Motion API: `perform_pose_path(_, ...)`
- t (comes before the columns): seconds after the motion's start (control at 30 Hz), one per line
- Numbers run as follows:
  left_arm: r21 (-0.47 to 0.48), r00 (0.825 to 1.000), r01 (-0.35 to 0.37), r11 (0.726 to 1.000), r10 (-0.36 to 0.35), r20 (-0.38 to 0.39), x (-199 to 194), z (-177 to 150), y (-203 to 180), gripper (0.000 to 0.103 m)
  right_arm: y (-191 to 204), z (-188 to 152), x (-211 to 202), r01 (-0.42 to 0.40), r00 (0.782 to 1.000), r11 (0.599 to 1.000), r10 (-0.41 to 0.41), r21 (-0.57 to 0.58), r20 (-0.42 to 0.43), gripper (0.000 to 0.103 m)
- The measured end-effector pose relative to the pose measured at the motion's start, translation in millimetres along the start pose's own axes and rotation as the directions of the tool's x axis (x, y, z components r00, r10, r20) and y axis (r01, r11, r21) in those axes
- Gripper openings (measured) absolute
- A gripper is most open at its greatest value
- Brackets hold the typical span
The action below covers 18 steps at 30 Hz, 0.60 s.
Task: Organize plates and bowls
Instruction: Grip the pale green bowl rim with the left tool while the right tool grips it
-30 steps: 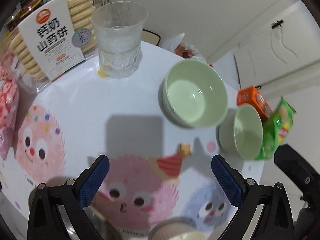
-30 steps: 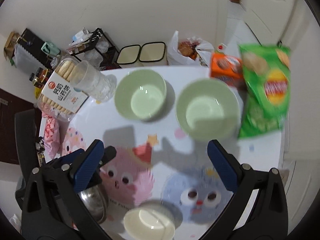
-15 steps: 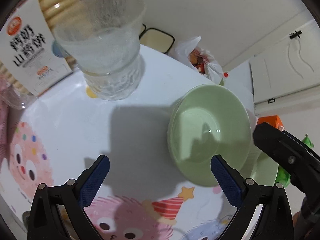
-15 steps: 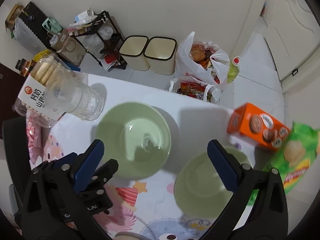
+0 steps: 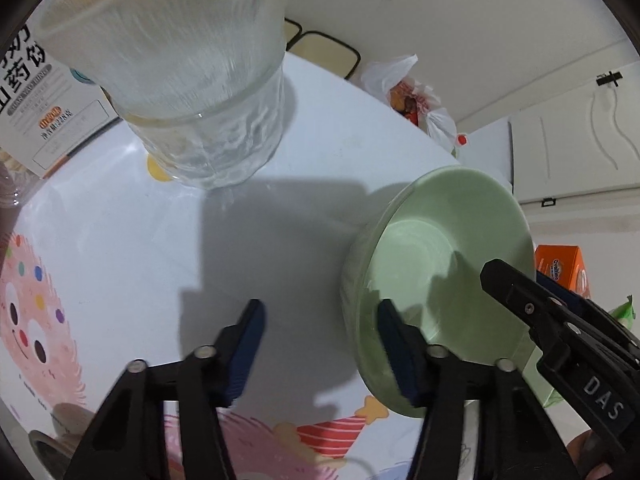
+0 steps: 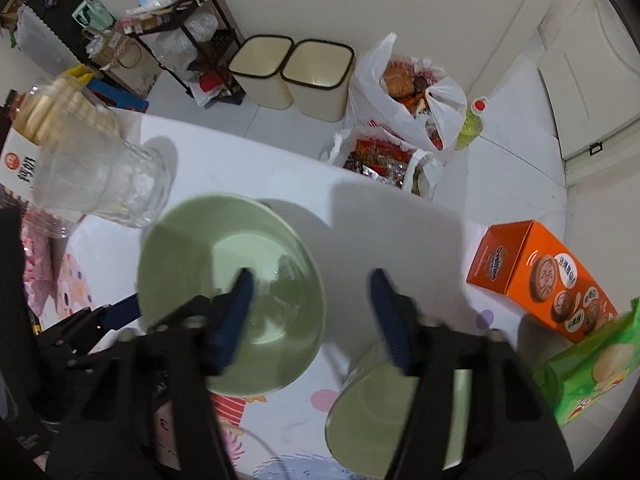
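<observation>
Left wrist view, foreground: the left gripper points steeply down at the table, its jaws closing. One blue pad lies over bare tablecloth at lower centre; the other overlaps the near rim of a green bowl at centre right. Whether that pad touches the rim cannot be told. At lower right the black fingers of the right gripper reach into the same bowl from the opposite side.

Right wrist view, foreground: the right gripper also has its jaws closing. Its left-hand pad sits inside the green bowl at centre left; its right-hand pad lies outside, over white cloth, so the bowl's wall stands between the jaws. No pressing contact is visible. A second green bowl rests at lower centre, just beside the first and partly hidden under the gripper. Part of the left gripper shows at the left edge, by the first bowl's rim.

Middle distance: a ribbed clear glass stands at upper left, with a biscuit pack behind it. An orange box and a green crisp bag occupy the right side.

Background, on the floor beyond the table: two cream bins and white plastic bags.
</observation>
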<state>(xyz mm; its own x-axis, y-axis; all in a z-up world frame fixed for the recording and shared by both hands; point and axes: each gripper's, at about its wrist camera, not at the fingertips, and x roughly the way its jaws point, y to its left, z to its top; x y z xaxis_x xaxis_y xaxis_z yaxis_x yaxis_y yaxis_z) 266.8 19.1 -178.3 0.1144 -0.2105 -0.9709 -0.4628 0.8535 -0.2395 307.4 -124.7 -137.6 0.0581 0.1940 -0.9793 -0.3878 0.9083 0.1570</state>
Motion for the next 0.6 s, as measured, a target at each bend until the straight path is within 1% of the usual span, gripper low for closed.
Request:
perform_pose_path(0.03, 0.004, 1.000, -0.007, 1.000, 0.007, 0.002, 1, 0, -1, 0.047, 0, -1, 2, -0.003, 1.000, 1.000, 0.003, 0.002, -0.005, 0.042)
perform_pose_path(0.13, 0.014, 1.000, 0.002, 1.000, -0.002, 0.004, 3, 2, -5, 0.040, 0, -4, 5, -0.012, 1.000, 1.000, 0.012, 0.001, -0.017, 0.040)
perform_pose_path(0.2, 0.027, 1.000, 0.015, 1.000, -0.015, 0.005, 3, 2, -8, 0.031, 1, -5, 7, -0.012, 1.000, 1.000, 0.012, 0.001, -0.023, 0.034)
perform_pose_path(0.23, 0.033, 1.000, 0.021, 0.999, -0.021, 0.006, 3, 3, -10, 0.029, 2, -6, 8, -0.010, 1.000, 1.000, 0.010, 0.002, -0.025, 0.028)
perform_pose_path(0.27, 0.040, 1.000, 0.023, 0.999, -0.023, 0.009, 3, 3, -12, 0.023, 3, -7, 9, -0.010, 1.000, 1.000, 0.010, 0.007, -0.027, 0.022)
perform_pose_path(0.3, 0.049, 1.000, 0.021, 0.999, -0.021, 0.014, 2, 3, -14, 0.018, 3, -8, 9, -0.001, 1.000, 1.000, 0.002, 0.012, -0.026, 0.021)
perform_pose_path(0.37, 0.070, 0.999, 0.016, 0.997, -0.018, 0.027, 0, 3, -17, 0.011, 1, -9, 10, -0.009, 0.999, 1.000, 0.010, 0.026, -0.030, 0.018)
perform_pose_path(0.4, 0.076, 0.999, 0.010, 0.997, -0.013, 0.030, 0, 4, -18, 0.011, 1, -10, 10, -0.012, 0.999, 0.999, 0.013, 0.034, -0.035, 0.016)
perform_pose_path(0.47, 0.079, 1.000, 0.011, 0.997, -0.014, 0.027, 1, 6, -17, 0.010, -2, -11, 10, -0.012, 0.999, 0.999, 0.014, 0.046, -0.037, 0.009)
perform_pose_path(0.53, 0.083, 1.000, 0.013, 0.996, -0.015, 0.026, 0, 6, -15, 0.009, -3, -14, 10, -0.021, 0.999, 0.998, 0.023, 0.058, -0.034, 0.007)
perform_pose_path(0.6, 0.088, 1.000, 0.003, 0.996, -0.006, 0.028, -2, 6, -12, 0.009, 1, -17, 8, -0.018, 1.000, 0.998, 0.020, 0.052, -0.023, 0.007)
